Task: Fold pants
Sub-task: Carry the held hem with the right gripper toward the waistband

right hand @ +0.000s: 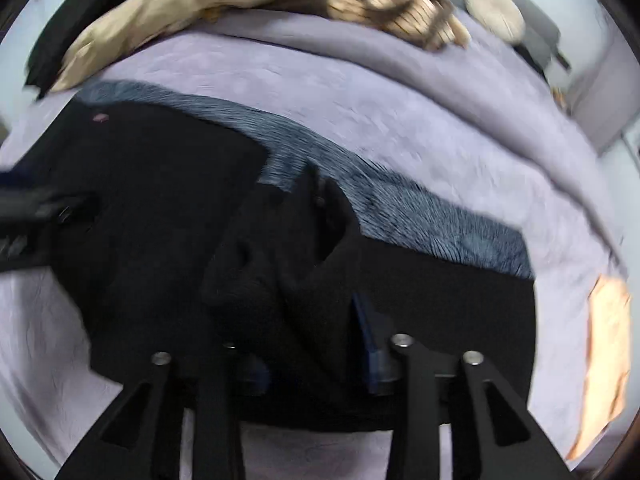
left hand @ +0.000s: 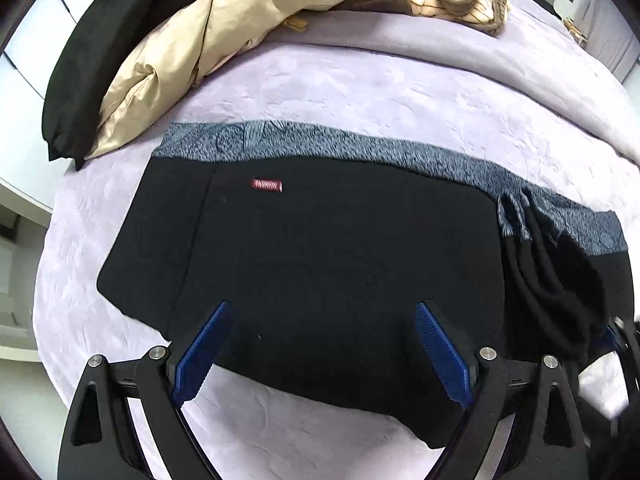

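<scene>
A bed (left hand: pixel 360 92) covered in lilac fabric is seen ahead of the left gripper (left hand: pixel 324 356). Black pants (left hand: pixel 320 260) are spread on it just ahead; beige bedding (left hand: pixel 192 40) is heaped beyond, to the left.

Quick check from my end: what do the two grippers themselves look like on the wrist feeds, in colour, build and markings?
The left gripper has black linkage arms with triangular cutouts, silver round pivot bolts, and two flat fingers faced with ribbed blue pads. The right gripper shows the same black cutout arms and silver bolts; its blue pads are mostly hidden by black cloth and blur. No cables, labels or sleeves are visible.
</scene>
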### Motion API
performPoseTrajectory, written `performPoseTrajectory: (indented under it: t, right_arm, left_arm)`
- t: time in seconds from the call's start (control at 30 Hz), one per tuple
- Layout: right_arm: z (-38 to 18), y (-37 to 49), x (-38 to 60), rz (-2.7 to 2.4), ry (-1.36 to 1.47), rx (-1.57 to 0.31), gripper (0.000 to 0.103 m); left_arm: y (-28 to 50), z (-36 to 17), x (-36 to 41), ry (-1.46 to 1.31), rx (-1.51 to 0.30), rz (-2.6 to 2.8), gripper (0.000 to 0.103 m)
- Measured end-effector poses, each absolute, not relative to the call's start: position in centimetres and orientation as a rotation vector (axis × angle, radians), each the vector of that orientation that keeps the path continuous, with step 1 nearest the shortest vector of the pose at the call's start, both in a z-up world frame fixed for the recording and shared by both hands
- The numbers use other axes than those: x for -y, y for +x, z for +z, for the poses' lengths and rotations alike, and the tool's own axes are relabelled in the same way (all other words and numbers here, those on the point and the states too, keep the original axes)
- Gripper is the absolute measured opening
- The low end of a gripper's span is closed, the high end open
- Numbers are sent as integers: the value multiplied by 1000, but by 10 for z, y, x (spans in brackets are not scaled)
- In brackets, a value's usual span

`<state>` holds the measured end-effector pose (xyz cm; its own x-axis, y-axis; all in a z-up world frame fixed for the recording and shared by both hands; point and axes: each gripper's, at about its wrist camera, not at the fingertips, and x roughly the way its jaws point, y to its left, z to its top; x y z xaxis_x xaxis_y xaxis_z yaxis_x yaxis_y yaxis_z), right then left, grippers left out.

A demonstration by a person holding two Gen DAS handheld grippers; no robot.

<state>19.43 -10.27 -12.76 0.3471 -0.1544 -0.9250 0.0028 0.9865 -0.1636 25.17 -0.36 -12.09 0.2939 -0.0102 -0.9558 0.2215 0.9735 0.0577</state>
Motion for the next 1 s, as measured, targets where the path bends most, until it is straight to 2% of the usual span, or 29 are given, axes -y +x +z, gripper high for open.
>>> performPoseTrajectory:
  t: [0.07, 0.17, 0.27, 0.37, 0.4, 0.43, 0.5, 0.57, 0.6, 0.63, 1.0]
  right_arm:
    - [-108, 183, 94, -11, -164, -1174, 52]
    - [-76, 163, 119, 108, -39, -1128, 54]
    - [-58, 147, 186, 55, 175, -1096, 55]
    - [-67, 130, 266, -101, 356, -1106, 57]
    - [-75, 125, 289, -145, 408, -1114, 57]
    - [-83, 121, 309, -164, 464, -1115, 57]
    - [-103, 116, 340, -188, 565, -1139, 57]
    - [-125, 109, 361, -171, 672, -1172, 57]
    - [-134, 104, 368, -151, 730, -1178, 57]
    - [-141, 99, 372, -128, 773, -1184, 57]
    - [-148, 96, 373, -88, 820, -1184, 58]
  left_arm:
    - [248, -113, 1, 184, -1264, -182, 93]
    - [250, -102, 25, 170, -1271, -277, 93]
    - [243, -92, 58, 155, -1277, -444, 93]
    - [237, -97, 95, 141, -1341, -606, 93]
    - [236, -103, 105, 144, -1367, -630, 91]
    - [237, -109, 114, 143, -1385, -651, 82]
    - [236, -121, 125, 141, -1432, -668, 70]
    - [231, -127, 130, 127, -1465, -666, 70]
    - [230, -130, 129, 120, -1477, -665, 64]
    - [230, -133, 128, 114, -1489, -669, 52]
    - [230, -118, 120, 137, -1482, -685, 50]
